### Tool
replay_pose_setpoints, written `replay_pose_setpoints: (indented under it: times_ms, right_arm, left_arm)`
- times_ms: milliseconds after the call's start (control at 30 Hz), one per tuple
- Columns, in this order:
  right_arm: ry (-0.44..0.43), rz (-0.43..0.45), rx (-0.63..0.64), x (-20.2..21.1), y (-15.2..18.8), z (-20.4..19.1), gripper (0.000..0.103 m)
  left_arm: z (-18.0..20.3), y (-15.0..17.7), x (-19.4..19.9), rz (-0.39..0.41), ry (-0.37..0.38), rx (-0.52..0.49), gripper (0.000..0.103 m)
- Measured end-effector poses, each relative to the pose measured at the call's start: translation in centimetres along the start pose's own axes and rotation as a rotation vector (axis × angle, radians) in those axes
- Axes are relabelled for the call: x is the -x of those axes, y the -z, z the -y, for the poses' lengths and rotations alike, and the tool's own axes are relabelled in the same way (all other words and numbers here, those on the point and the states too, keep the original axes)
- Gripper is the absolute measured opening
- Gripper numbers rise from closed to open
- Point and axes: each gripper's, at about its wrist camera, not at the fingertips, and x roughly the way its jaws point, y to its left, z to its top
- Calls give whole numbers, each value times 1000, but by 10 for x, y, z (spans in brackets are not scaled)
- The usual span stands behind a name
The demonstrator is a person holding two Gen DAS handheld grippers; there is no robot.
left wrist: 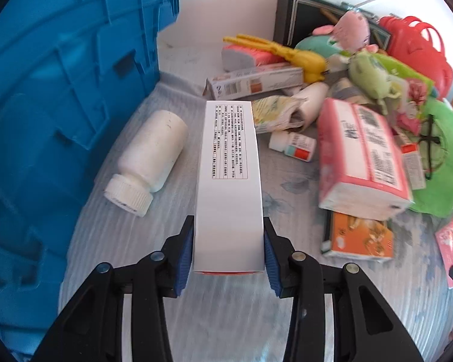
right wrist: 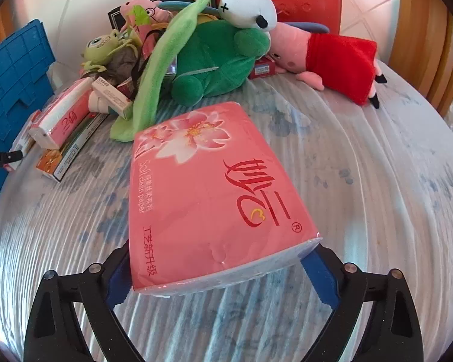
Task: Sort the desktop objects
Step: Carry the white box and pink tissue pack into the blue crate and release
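White carton (left wrist: 229, 187): centre of the left wrist view, lifted over the counter (left wrist: 196, 301), left gripper (left wrist: 229, 253) with fingers (left wrist: 184, 259) clamped on its near end.
Pink tissue pack (right wrist: 208, 199): centre of the right wrist view, right gripper (right wrist: 223, 274) with fingers (right wrist: 320, 274) spread wide against its sides; contact unclear.
Risk: soft pack could sag or slip from a shallow hold.
Writing: "Soft clean paper" on the pack; carton print too small.
Surroundings: blue crate (left wrist: 60, 105) at left, white bottle (left wrist: 149, 160) beside carton.

Between my left fingers (left wrist: 185, 259) sits the box (left wrist: 229, 187); bottle (left wrist: 149, 158) lies left of it, tissue pack (left wrist: 362, 157) right.
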Motion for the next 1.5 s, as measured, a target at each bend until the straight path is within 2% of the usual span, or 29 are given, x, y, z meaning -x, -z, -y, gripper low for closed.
replay_pose_setpoints:
  times_ms: [367,600,767,900,1033,1200,1367,1500]
  right_arm:
    - [-19,185,-15,71,-14,-21,91]
    - [-47,334,26,132,-28,-55,90]
    - [-67,468,86,179,-47,-97,90]
    - [-92,579,132,212,-63,-143,90]
    - [-116,663,170,233,-77,-196,90]
    - [-173,749,196,263,-98,-271,90]
    - [-226,752,268,279,-120,-361,90]
    - [-244,698,307,276,-141,-431,90]
  left_arm:
    - [4,5,95,202,11,-44,41]
    - [1,11,163,347,0,-57,41]
    - [-10,14,210,446,-26,-62,41]
    - [-23,14,245,521,-63,-69,41]
    - [-42,13,279,586,-70,-71,41]
    - [-86,6,319,640,-82,-61,41]
    - [-150,-9,334,601,-108,-40,41]
    - [-207,-27,329,530,-95,-22,41]
